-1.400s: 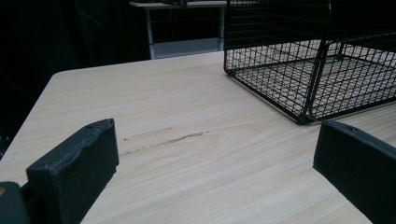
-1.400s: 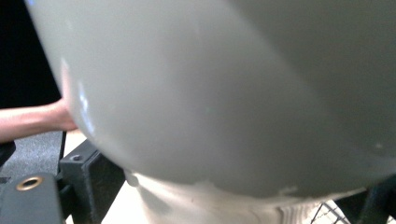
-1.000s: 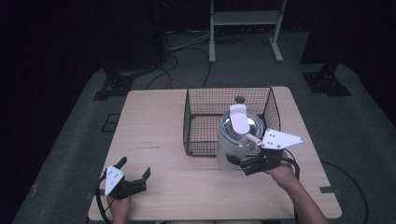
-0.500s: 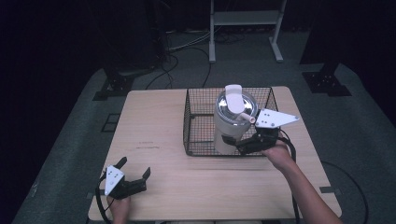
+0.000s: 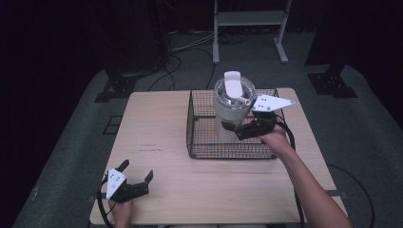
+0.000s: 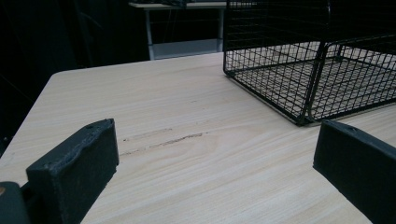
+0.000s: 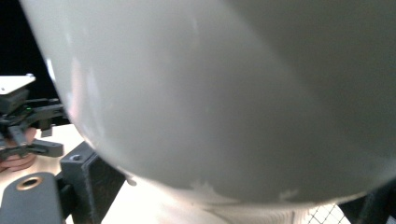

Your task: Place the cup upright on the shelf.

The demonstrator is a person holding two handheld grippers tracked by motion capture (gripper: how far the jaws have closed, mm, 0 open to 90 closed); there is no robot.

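Over the last second we had carried the tumbler [image 5: 233, 111] from the table's front edge side of the wire basket [image 5: 199, 142] up and over the basket's near wall; it now hung upright above the basket's floor, inside the rim line but, as far as we could judge, not yet set down. Our right gripper [image 5: 231, 128] was clamped on the tumbler's lower body, the jaws pressed to either side of the pale wall, which crowded the right gripper view [image 7: 233, 93] almost to its edges. That shift told us the carry was nearly done and the lowering was what remained.

The basket itself held nothing else that we could make out: its mesh floor looked bare in the left gripper view [image 6: 336, 74], and the tumbler was the one thing going into it. The tumbler's lid was on, with its white flip tab standing toward the far side of the basket; what was inside the tumbler we could not tell.

Our left gripper [image 5: 135, 178] had not moved: it rested on the table [image 5: 157, 123] well away from the basket, toward the near left corner, jaws spread wide and holding nothing.
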